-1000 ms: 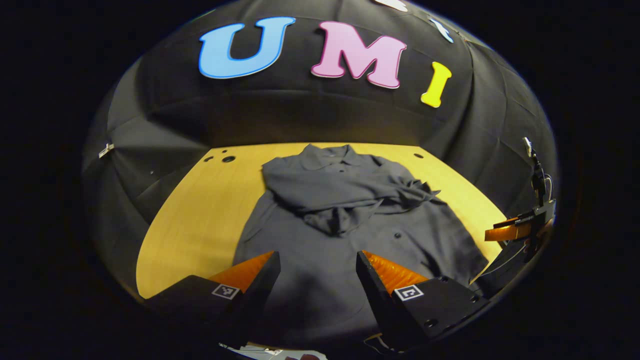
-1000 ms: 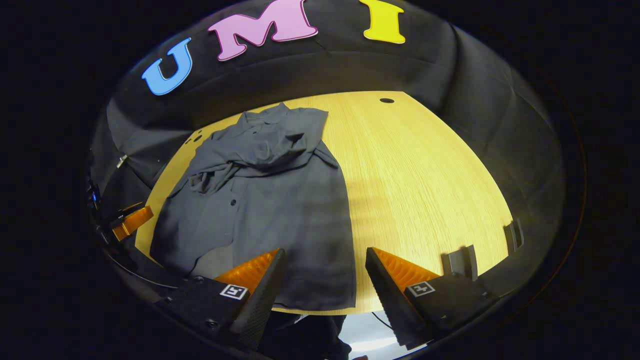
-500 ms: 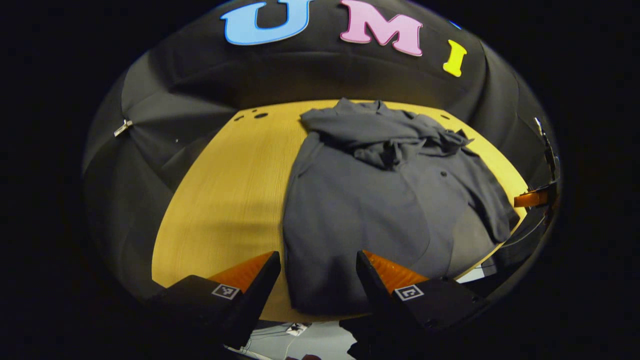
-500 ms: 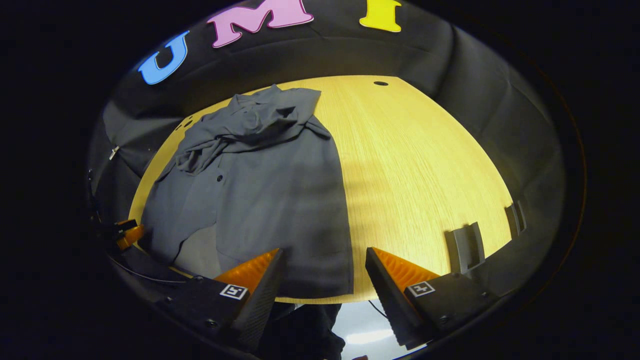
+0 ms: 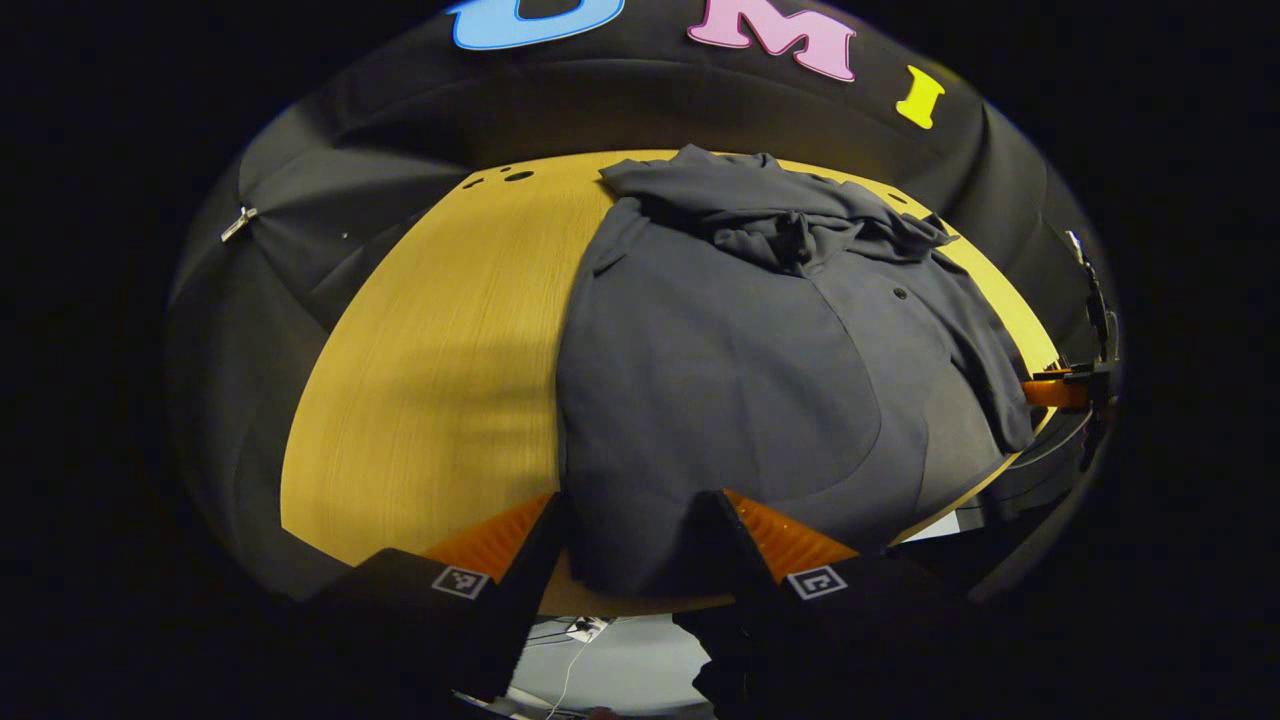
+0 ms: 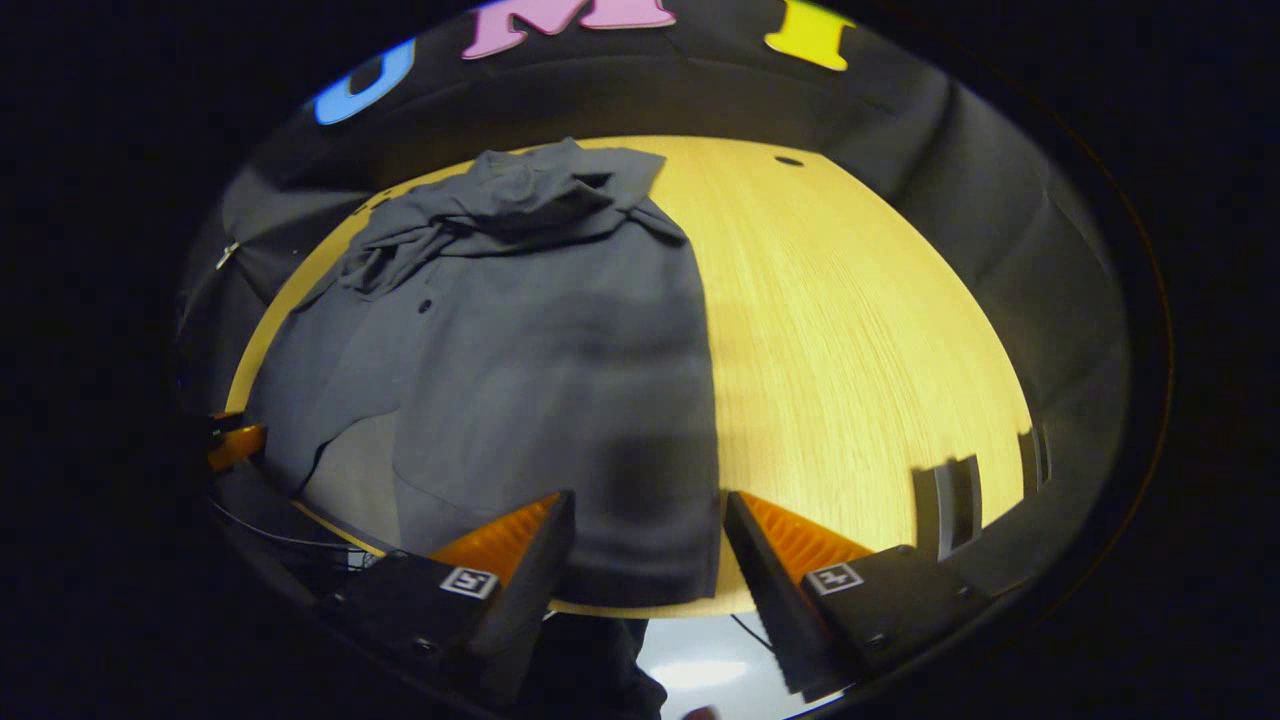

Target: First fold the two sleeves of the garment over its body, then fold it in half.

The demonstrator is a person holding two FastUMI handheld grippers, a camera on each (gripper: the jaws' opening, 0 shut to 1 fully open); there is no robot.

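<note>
Both cameras have dropped toward the near hem over the last second, so the hem corners now sit between our fingers where bare cloth lay ahead before.

Largest first: the round pale-yellow wood-grain tabletop [image 6: 860, 330] carries the dark grey button-front collared shirt [image 5: 720, 370], spread flat with its collar at the far edge and its hem at the near edge. The cloth looks thin, matte and limp; the body lies mostly smooth. Both sleeves [image 5: 800, 225] lie bunched in a wrinkled heap across the chest below the collar, so we judge the sleeve folds made, if untidily, and the fold in half to be the step in hand.

Our left gripper [image 5: 625, 545] stands with its fingers apart, straddling the hem's left corner; our right gripper [image 6: 648, 540] likewise stands apart at the hem's right corner. Whether the fingers touch cloth we cannot tell.

Next move, as we judge it: close on both corners, lift evenly, carry the hem toward the collar. Limp fabric may sag in the middle, and the sleeve heap may shift.
</note>
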